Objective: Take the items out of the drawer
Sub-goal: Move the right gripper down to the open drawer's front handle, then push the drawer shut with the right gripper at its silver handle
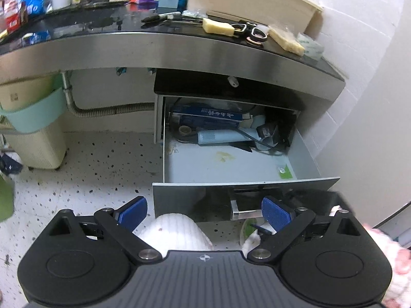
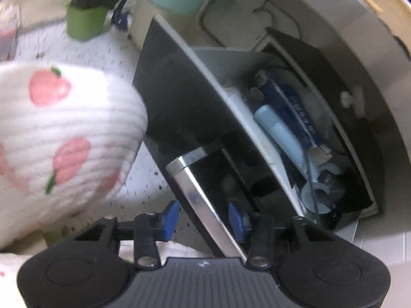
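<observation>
The grey drawer (image 1: 303,154) under the counter stands pulled out. At its back lie a blue box (image 1: 208,119), a light-blue hair dryer (image 1: 221,137) with a black cord, and dark clutter. My left gripper (image 1: 204,211) is open and empty, in front of the drawer's black front panel (image 1: 195,197). My right gripper (image 2: 203,219) has its blue pads either side of the drawer's chrome handle (image 2: 200,190), jaws partly open, not clamped. The dryer (image 2: 280,133) and blue box (image 2: 295,110) also show in the right wrist view.
The black counter (image 1: 102,25) above holds scissors (image 1: 253,34), sponges (image 1: 218,27), a marker and boxes. A cream bin with a teal liner (image 1: 36,118) stands left on the speckled floor. A white wall (image 1: 372,102) is close on the right. A peach-print sleeve (image 2: 61,133) fills the left.
</observation>
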The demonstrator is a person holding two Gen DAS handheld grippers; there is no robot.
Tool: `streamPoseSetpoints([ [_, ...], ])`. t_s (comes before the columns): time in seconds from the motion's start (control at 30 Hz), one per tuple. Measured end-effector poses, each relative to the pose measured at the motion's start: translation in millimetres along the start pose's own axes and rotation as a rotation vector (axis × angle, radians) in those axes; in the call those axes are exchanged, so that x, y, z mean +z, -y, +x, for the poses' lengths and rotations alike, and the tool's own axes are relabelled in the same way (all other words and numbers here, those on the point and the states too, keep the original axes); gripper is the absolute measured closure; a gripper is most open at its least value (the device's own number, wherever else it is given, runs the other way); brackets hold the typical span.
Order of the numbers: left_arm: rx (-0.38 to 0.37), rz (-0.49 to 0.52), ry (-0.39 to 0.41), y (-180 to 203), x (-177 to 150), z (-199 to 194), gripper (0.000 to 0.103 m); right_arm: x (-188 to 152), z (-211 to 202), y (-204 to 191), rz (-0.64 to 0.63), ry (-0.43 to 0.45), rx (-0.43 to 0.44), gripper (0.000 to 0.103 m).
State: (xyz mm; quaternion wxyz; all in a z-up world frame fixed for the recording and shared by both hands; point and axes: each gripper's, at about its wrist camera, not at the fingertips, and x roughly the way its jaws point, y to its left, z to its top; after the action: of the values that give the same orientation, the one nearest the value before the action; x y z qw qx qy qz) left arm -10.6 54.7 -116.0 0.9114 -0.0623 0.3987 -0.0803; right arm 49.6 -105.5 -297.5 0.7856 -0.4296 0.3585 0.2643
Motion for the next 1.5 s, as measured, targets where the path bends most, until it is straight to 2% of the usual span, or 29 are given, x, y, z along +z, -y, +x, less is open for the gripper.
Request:
streamPoseSetpoints([
  [0.13, -0.007, 0.003, -0.010, -2.0, -2.7, 0.6, 0.006, 2.0, 17.1, -13.4, -0.112, -0.047, -0.032, 0.061],
  [0.3, -0.015, -0.005, -0.025, -4.0, -3.8, 2.8, 0.006, 5.9, 26.1, -14.5, -0.136, -0.070, -0.027, 0.064],
  [0.33, -0.016, -0.006, -0.025, -4.0, -3.8, 2.6, 0.006, 6.4, 26.3, -13.9, -0.140, -0.074, -0.026, 0.066],
  [0.4, -0.022, 0.000, -0.024, -2.8, -3.8, 2.6, 0.006, 6.7, 26.3, -12.0, -0.153, -0.076, -0.034, 0.078],
  [0.53, -0.028, 0.016, -0.032, 1.0, -4.7, 5.6, 0.006, 7.8, 26.9, -8.7, -0.166, -0.082, -0.027, 0.080],
  [0.97, -0.032, 0.012, -0.017, 0.6, -6.6, 0.3, 0.006, 14.7, 40.0, 4.8, -0.170, -0.086, -0.037, 0.080],
  [1.13, -0.031, -0.018, -0.007, -2.3, -2.2, 0.1, 0.006, 19.4, 48.2, 13.6, -0.172, -0.090, -0.046, 0.080],
  [1.33, 0.035, -0.011, -0.006, -3.5, 5.3, 6.0, 0.006, 27.0, 58.5, 29.0, -0.173, -0.097, -0.042, 0.080],
  [1.5, 0.014, -0.031, -0.019, -8.2, 11.1, 10.2, 0.006, 34.6, 68.6, 42.5, -0.182, -0.107, -0.042, 0.080],
])
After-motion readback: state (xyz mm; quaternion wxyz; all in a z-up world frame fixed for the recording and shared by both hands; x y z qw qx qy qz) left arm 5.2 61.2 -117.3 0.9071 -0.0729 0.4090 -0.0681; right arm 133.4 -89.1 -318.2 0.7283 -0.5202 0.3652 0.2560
